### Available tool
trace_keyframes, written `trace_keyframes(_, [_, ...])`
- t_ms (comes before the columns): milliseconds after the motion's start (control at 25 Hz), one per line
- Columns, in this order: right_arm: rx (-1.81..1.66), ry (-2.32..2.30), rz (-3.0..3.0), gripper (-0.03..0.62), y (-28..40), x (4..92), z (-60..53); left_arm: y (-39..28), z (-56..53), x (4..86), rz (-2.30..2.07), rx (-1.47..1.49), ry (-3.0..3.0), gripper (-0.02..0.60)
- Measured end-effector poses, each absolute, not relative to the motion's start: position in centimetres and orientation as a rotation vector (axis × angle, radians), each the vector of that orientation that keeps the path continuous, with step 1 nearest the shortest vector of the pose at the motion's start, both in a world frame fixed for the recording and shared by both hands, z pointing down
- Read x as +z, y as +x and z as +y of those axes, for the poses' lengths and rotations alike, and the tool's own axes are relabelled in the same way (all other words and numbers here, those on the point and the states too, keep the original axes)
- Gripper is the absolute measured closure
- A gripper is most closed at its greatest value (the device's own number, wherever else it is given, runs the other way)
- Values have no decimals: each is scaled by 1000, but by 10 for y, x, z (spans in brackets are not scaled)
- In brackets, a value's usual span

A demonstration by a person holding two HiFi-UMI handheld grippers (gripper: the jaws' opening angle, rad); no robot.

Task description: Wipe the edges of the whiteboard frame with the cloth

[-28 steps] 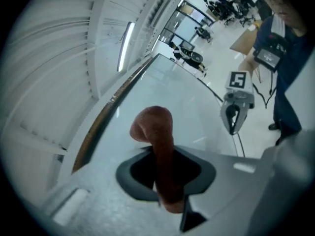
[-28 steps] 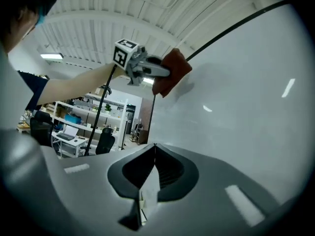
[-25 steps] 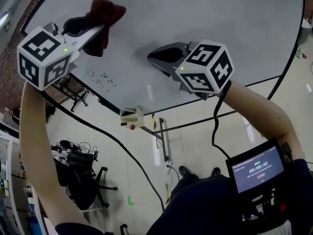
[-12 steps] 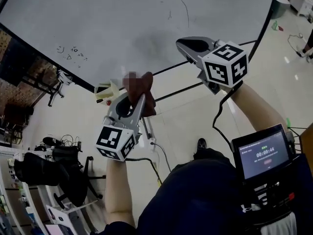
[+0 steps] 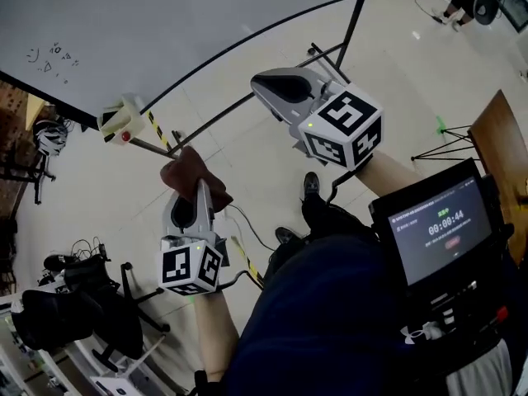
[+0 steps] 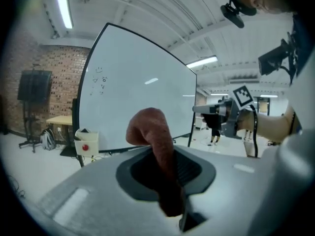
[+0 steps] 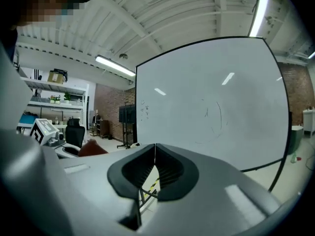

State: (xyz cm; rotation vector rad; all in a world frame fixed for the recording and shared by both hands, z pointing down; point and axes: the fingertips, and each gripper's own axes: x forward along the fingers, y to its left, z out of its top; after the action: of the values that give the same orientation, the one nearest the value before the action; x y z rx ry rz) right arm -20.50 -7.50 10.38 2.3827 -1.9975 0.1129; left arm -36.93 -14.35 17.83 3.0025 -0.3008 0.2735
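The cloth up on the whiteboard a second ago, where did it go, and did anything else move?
The left gripper carried the cloth down off the whiteboard, now below its bottom edge. The right gripper lowered away from the board too. Unchanged: cloth clamped in the left jaws, right jaws shut and empty.

Only thing you can actually read is the timer on the small screen (image 5: 441, 229) at the right of the head view: 00:00:44. The tiny line above it is too small to make out. The whiteboard (image 5: 181, 15) has some scribbles (image 5: 51, 56) at upper left, not legible.
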Motion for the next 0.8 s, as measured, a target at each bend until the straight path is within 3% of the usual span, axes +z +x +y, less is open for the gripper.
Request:
trace_keyframes(520, [-7, 2309, -2161, 583, -284, 128, 19, -353, -23, 138, -247, 149, 3098, 511])
trace_keyframes(800, [44, 2335, -2136, 583, -266, 151, 51, -333, 10, 146, -242, 176, 3121, 511])
